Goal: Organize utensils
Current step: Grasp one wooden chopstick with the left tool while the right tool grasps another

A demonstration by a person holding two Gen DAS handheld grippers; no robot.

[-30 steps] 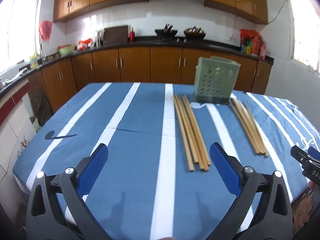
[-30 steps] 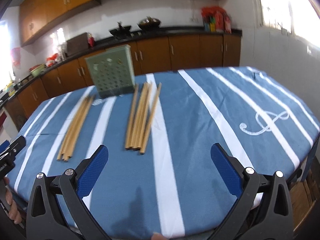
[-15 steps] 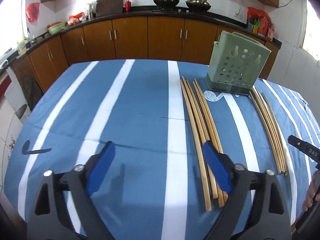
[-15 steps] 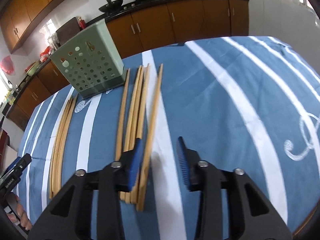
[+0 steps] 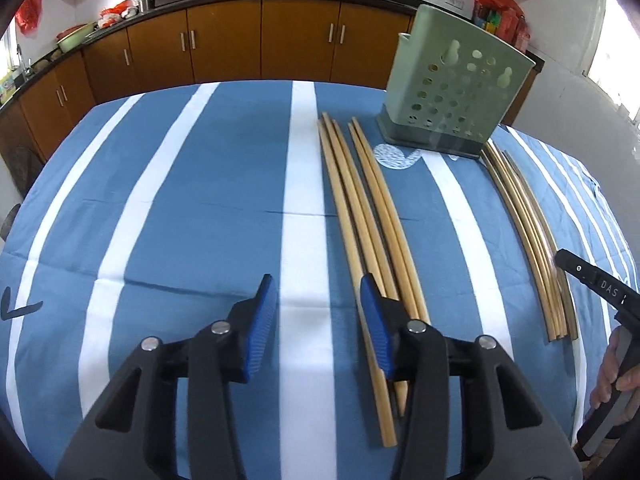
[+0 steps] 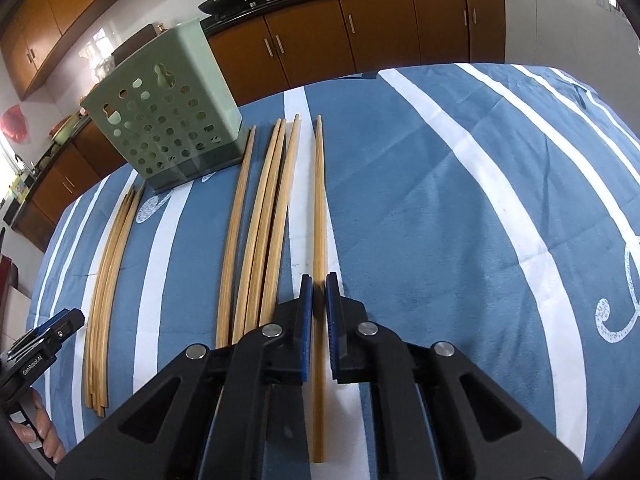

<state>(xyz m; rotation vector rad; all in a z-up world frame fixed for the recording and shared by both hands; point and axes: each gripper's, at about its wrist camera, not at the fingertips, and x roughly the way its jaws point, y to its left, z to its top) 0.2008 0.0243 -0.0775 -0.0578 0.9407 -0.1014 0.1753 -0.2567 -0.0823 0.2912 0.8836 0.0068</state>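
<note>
A pale green perforated utensil holder [image 5: 452, 92] [image 6: 168, 128] stands upright at the far side of the blue striped table. Two groups of wooden chopsticks lie lengthwise in front of it. My left gripper [image 5: 317, 292] hangs low over the near end of the left group [image 5: 360, 200], its jaws half apart and closing. The outermost stick runs under its right finger [image 5: 376, 328], and only cloth lies between the pads. My right gripper [image 6: 319, 284] is shut on a single chopstick [image 6: 319, 200], which lies apart from the rest of its group [image 6: 264, 220].
The blue and white striped cloth [image 5: 180, 200] covers the whole table. The other gripper's black body shows at the right edge of the left wrist view [image 5: 592, 284] and at the lower left of the right wrist view [image 6: 40, 344]. Brown kitchen cabinets [image 5: 224, 44] stand behind.
Both grippers came forward and down over the chopsticks' near ends. The right jaws went from wide open to shut on one chopstick. The left jaws narrowed to about half.
</note>
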